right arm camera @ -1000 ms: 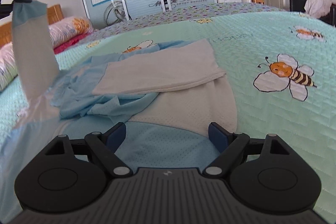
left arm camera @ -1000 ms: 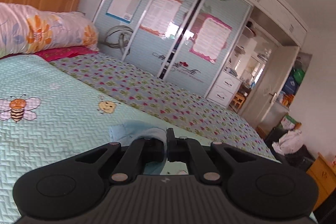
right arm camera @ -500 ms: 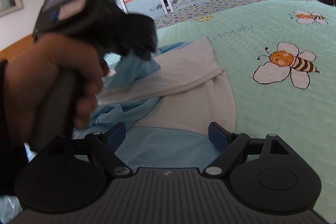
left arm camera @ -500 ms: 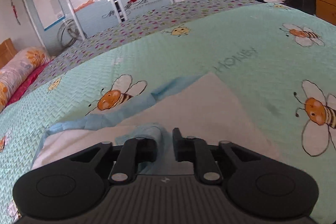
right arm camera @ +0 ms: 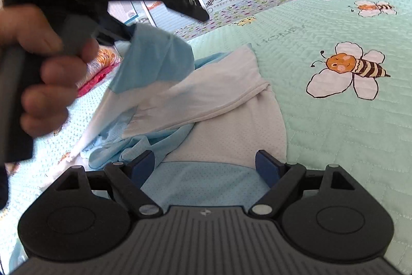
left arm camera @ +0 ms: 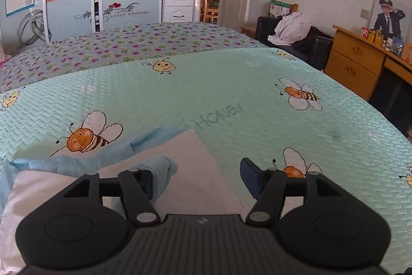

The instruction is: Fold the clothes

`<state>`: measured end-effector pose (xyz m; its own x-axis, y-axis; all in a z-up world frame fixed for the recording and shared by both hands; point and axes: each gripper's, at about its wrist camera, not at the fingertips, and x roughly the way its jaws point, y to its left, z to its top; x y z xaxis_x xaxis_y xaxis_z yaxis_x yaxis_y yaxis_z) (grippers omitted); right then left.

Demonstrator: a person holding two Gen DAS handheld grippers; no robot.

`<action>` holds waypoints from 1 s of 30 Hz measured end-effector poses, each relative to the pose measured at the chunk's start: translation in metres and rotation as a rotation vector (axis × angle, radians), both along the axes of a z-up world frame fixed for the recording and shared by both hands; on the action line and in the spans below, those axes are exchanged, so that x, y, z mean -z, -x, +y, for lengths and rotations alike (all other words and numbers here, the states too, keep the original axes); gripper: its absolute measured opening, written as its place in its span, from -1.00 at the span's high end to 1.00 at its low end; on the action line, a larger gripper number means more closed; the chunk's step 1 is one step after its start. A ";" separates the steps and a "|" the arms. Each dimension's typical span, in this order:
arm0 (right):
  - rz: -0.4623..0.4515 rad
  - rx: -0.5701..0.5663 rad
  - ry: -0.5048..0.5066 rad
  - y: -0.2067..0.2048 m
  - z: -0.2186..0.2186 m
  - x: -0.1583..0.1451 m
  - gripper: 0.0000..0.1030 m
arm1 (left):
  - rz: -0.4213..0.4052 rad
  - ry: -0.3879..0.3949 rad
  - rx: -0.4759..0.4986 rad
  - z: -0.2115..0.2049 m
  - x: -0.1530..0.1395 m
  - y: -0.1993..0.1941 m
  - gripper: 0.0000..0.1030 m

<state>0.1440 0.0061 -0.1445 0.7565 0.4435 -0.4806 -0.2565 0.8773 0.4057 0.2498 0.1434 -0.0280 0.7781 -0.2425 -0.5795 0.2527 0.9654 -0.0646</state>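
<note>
The left gripper (left arm camera: 198, 175), jaws just opening wide, has the shirt's (right arm camera: 213, 92) blue cuff (left arm camera: 161, 168) draped on one finger; the right gripper (right arm camera: 206, 166) gapes empty over the hem.

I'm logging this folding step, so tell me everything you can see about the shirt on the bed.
The shirt is white with light blue sleeves and hem, in a thin, finely dotted knit. It lies partly folded on the green bee bedspread. One blue cuff hangs against a finger of the left gripper, whose jaws have just been opening. The open right gripper hovers over the blue hem.
</note>
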 end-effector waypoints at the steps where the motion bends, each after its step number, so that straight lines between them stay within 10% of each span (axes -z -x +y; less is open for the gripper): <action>1: -0.001 0.000 0.007 0.000 0.001 0.000 -0.65 | 0.000 -0.003 0.009 -0.002 0.000 -0.001 -0.52; 5: 0.000 -0.001 -0.004 0.001 -0.001 0.000 -0.65 | 0.074 -0.203 0.099 -0.030 0.016 -0.008 -0.59; 9: 0.002 -0.002 -0.016 0.001 -0.003 0.000 -0.65 | -0.131 -0.915 0.284 -0.080 0.065 0.022 -0.59; 13: 0.003 -0.003 -0.010 0.002 -0.002 0.000 -0.65 | -0.256 -1.204 0.561 -0.093 0.098 0.054 -0.59; 19: 0.004 -0.008 -0.022 0.003 -0.004 0.001 -0.65 | -0.219 -1.188 0.636 -0.087 0.084 0.055 -0.65; 23: 0.004 -0.009 -0.021 0.004 -0.004 0.000 -0.65 | -0.225 -1.190 0.523 -0.069 0.074 0.051 -0.68; 30: 0.004 -0.007 -0.033 0.005 -0.006 0.001 -0.65 | -0.048 -0.736 0.152 0.006 0.048 0.062 -0.69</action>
<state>0.1388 0.0003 -0.1452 0.7514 0.4640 -0.4691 -0.2603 0.8617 0.4355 0.1874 0.1494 -0.0764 0.7953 0.0879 -0.5998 0.3727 0.7094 0.5982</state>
